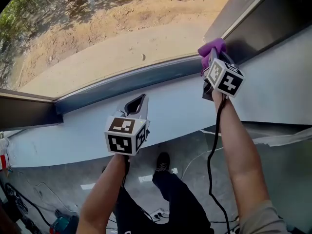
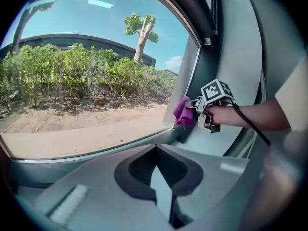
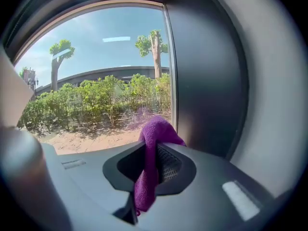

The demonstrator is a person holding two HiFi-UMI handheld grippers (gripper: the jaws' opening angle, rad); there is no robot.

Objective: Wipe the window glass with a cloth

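The window glass point(image 1: 122, 28) fills the top of the head view, with bare sandy ground outside. My right gripper point(image 1: 210, 58) is shut on a purple cloth point(image 1: 210, 49) and holds it at the pane's lower right corner, against the dark side frame point(image 1: 253, 18). In the right gripper view the cloth point(image 3: 154, 134) bulges out between the jaws of the gripper point(image 3: 149, 172) close to the glass point(image 3: 106, 81). My left gripper point(image 1: 138, 103) hovers over the pale sill point(image 1: 175, 106), shut with nothing in it. The left gripper view shows the right gripper point(image 2: 195, 110) and the cloth point(image 2: 182, 112) at the corner.
A grey bottom frame rail point(image 1: 122, 84) runs under the pane. Below the sill is a floor with a black cable point(image 1: 210, 169), the person's legs and shoe point(image 1: 163, 162), and a teal tool point(image 1: 63, 223) at the lower left. Bushes and trees point(image 2: 86, 71) stand outside.
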